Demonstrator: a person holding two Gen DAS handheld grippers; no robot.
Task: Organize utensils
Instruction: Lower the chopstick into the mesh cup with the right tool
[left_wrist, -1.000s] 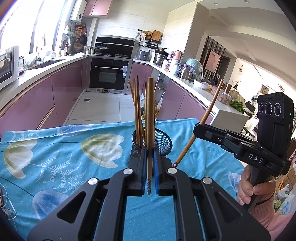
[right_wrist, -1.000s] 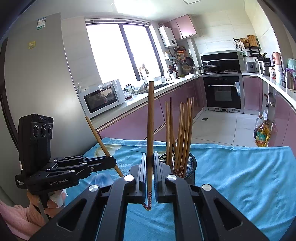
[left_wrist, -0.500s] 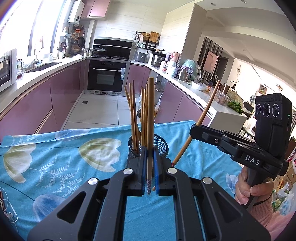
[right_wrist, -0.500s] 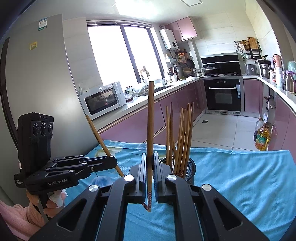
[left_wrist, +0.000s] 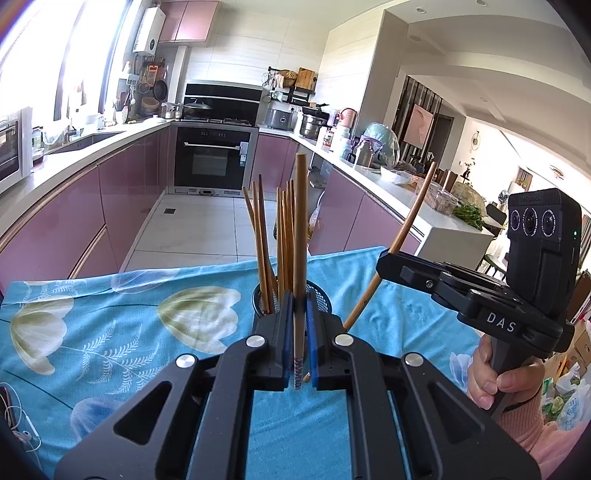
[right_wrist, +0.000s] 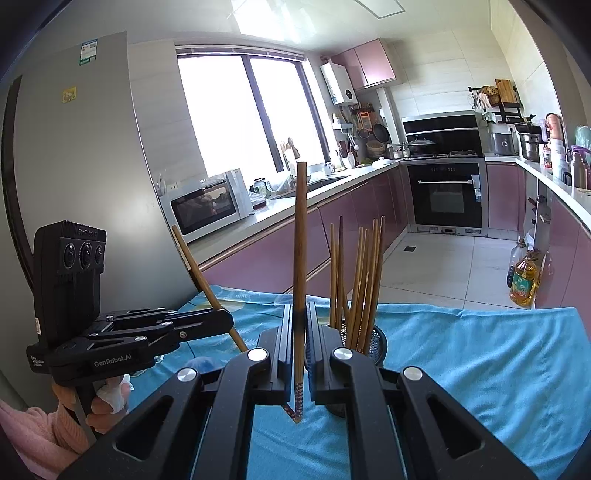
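While several chopsticks already stand in the mesh holder (left_wrist: 291, 301) on the blue flowered cloth (left_wrist: 110, 332), two are not yet in it, so the sorting looks nearly finished. The left gripper (left_wrist: 297, 332) is clamped on one chopstick (left_wrist: 300, 229), held upright just in front of the holder. The right gripper (right_wrist: 300, 332) is likewise clenched on a second chopstick (right_wrist: 300, 240), with the holder (right_wrist: 373, 341) just to its right. Both sticks are left to be dropped in. No other loose utensils show on the cloth. The left view shows the person's right hand (left_wrist: 495, 373) gripping its handle and the counter crowded with pots beyond; the right view alone shows the window, microwave (right_wrist: 207, 206) and oil bottle (right_wrist: 522, 277).
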